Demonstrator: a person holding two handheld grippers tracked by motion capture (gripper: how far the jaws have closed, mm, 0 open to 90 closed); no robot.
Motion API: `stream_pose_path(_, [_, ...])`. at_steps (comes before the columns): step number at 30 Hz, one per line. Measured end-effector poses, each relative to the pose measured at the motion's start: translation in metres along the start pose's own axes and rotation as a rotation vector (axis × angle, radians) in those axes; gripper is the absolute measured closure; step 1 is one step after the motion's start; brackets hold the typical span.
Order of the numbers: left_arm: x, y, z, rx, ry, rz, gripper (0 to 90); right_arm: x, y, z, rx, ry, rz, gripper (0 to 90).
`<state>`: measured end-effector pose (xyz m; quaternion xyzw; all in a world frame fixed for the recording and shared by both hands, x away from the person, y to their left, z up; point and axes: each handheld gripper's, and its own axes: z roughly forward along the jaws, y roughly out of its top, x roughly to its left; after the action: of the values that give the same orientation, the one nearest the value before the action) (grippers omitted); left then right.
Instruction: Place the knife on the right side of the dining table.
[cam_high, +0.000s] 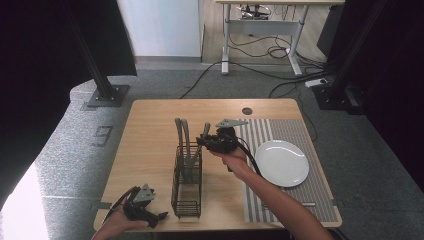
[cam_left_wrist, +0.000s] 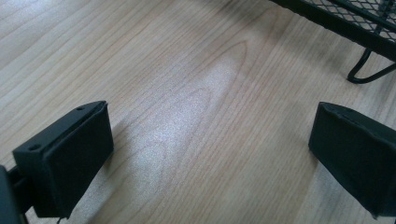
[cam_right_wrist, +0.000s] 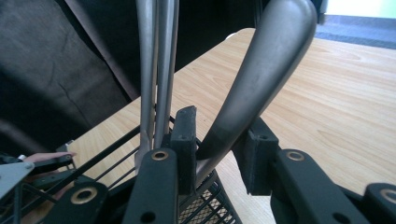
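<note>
utensil handle (cam_right_wrist: 261, 79) sticks up from wire caddy (cam_high: 187, 182), between right hand-held gripper (cam_right_wrist: 219, 149) pads | jaws narrow, clenched on it | left hand-held gripper (cam_left_wrist: 205, 154) released beside caddy

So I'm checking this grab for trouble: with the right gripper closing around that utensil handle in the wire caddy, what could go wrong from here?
1. The right gripper meets the curved utensil handle low and off-centre; it may slip or twist.
2. Two more handles stand right beside it; lifting could snag them.
3. The wire caddy stands free, and the left gripper lies open beside it, so the caddy could tip or drag.
</note>
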<state>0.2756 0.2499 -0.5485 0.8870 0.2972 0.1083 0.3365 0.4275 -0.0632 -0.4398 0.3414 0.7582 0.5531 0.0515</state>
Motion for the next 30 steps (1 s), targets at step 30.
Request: stream_pose_path(30, [0.0,0.0,0.0,0.001,-0.002,0.001,0.0,0.006,0.026,-0.047,-0.175,0.105,0.073,82.8])
